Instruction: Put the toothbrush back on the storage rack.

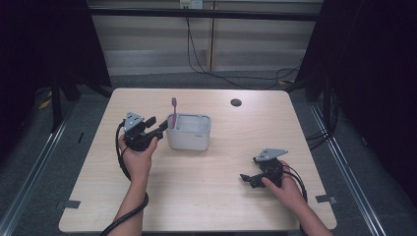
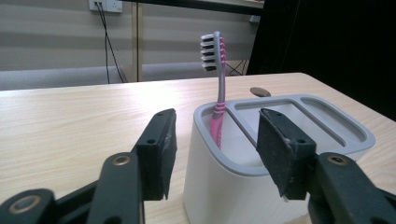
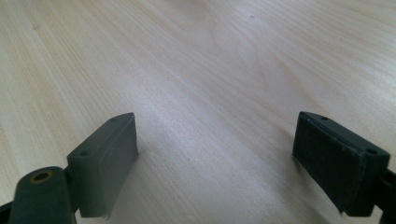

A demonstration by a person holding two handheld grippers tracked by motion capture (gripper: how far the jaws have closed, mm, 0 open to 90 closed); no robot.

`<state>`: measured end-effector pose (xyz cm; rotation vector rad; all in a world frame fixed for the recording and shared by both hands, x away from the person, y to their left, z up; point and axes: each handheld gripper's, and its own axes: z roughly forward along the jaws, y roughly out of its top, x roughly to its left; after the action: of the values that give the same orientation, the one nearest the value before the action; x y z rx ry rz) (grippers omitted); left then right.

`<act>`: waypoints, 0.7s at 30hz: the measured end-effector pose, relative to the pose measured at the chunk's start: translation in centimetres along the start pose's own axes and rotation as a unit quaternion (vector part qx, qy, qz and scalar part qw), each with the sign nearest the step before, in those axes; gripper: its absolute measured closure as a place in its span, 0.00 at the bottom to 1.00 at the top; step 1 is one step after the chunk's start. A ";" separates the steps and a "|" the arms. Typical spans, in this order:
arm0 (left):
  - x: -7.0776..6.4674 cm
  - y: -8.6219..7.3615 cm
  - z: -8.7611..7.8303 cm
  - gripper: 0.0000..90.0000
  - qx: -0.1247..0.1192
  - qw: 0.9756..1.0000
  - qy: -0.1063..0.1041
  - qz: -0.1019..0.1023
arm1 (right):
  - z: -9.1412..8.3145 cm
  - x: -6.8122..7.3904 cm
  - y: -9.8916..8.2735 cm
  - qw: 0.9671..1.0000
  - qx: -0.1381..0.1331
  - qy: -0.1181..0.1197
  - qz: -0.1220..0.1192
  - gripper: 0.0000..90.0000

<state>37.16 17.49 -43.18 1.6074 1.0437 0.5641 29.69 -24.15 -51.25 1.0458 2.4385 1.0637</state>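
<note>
A pink and grey toothbrush stands upright, bristles up, in the left compartment of a white holder with a grey rim. My left gripper is open just left of the holder, its jaws facing the holder's near corner and holding nothing. Lower right on the wooden table, my right gripper rests open, and between its jaws there is bare wood.
A dark round cable hole sits in the table behind the holder. Cables hang from a wall socket and trail over the floor beyond the table. Black curtains stand on both sides.
</note>
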 end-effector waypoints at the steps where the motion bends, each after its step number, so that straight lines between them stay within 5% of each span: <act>1: 0.0 0.0 0.0 0.50 0.001 1.000 0.000 0.003 | 0.0 0.0 0.0 1.000 0.000 0.000 -0.001 0.15; 21: 0.3 0.2 -0.8 0.34 0.021 1.000 -0.020 0.010 | 0.0 0.0 0.0 1.000 0.000 0.000 0.000 0.15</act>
<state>36.71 18.14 -42.79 1.6605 1.0164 0.5247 29.69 -24.15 -51.25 1.0453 2.4388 1.0643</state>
